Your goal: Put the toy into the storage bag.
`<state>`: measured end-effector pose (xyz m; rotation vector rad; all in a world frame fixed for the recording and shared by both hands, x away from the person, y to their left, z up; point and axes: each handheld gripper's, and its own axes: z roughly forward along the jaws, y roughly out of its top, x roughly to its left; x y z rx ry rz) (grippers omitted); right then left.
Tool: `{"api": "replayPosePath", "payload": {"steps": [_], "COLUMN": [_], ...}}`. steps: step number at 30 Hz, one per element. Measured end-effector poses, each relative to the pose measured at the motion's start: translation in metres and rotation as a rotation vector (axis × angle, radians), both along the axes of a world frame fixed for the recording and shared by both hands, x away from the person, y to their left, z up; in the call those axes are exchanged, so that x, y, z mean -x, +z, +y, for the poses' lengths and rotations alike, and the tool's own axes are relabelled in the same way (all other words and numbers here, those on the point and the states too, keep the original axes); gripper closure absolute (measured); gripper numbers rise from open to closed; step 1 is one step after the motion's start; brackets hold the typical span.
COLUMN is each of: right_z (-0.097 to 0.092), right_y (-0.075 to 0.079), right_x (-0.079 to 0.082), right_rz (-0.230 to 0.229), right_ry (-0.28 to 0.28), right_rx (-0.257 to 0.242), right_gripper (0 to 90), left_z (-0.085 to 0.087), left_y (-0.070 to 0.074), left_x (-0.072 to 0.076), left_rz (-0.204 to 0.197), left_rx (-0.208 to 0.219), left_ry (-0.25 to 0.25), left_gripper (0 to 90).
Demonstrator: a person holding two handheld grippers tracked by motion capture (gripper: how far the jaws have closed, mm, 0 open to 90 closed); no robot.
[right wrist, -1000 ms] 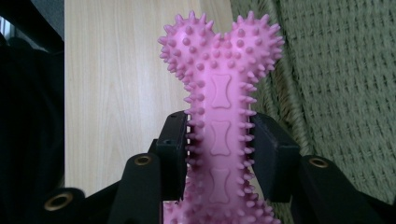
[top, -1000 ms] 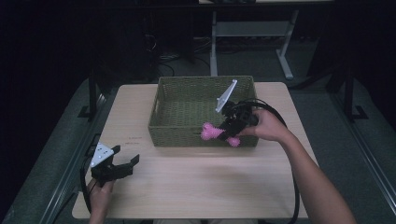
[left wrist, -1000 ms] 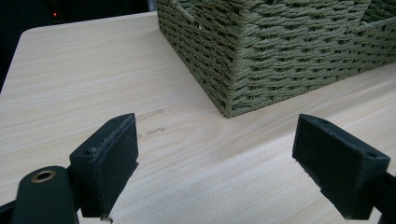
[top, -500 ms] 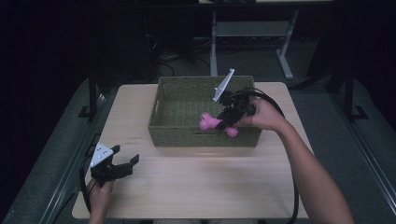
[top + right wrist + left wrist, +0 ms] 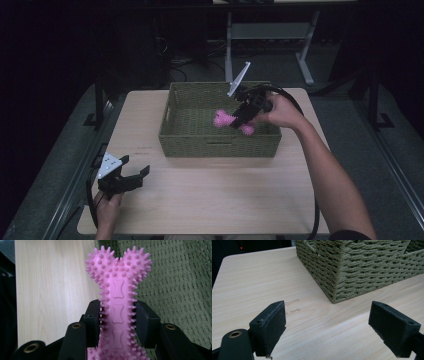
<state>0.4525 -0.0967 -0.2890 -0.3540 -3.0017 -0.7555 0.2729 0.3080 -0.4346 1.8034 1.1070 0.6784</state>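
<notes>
Pink, spiky rubber, bone-shaped chew toy [image 5: 232,121], clamped across its narrow shaft by the right gripper [image 5: 243,116], both pads pressed against the nubbed sides. Held over the inside of the green woven rectangular basket [image 5: 218,143], toward its right half, clear of the woven floor as far as can be told. Long axis tilted in the high view: one knobbed end up and toward the basket's left wall, the other end lower and nearer the basket's front-right corner. In the right gripper view [image 5: 117,322], pointing straight away from the jaws, forked two-lobed end [image 5: 119,263] farthest out, small bone shapes embossed along the shaft in line with that axis. Behind it there, basket weave on one side and pale wooden tabletop [image 5: 210,195] on the other.

Left gripper [image 5: 131,176] well apart from the basket, off its front-left corner on the tabletop, jaws spread wide with nothing between them. In the left gripper view [image 5: 329,327], aimed at the basket's near corner [image 5: 335,287].
</notes>
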Motion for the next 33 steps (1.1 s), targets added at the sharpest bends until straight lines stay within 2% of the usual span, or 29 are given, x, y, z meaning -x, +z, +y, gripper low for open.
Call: {"api": "replayPosePath", "payload": {"steps": [5, 15, 33], "right_z": [0.003, 0.006, 0.004], "right_y": [0.000, -0.013, -0.035], "right_x": [-0.009, -0.026, -0.044], "right_rz": [0.003, 0.016, 0.045], "right_ry": [-0.006, -0.019, -0.053], "right_rx": [-0.004, 0.017, 0.028], "right_gripper": [58.2, 58.2, 58.2], "left_z": [0.000, 0.001, 0.000], "left_y": [0.000, 0.000, 0.000], "left_x": [0.000, 0.000, 0.000], "left_rz": [-0.001, -0.002, 0.000], "left_rx": [0.000, 0.001, -0.004], "left_ry": [0.001, 0.005, 0.001], "left_gripper": [13.9, 13.9, 13.9]}}
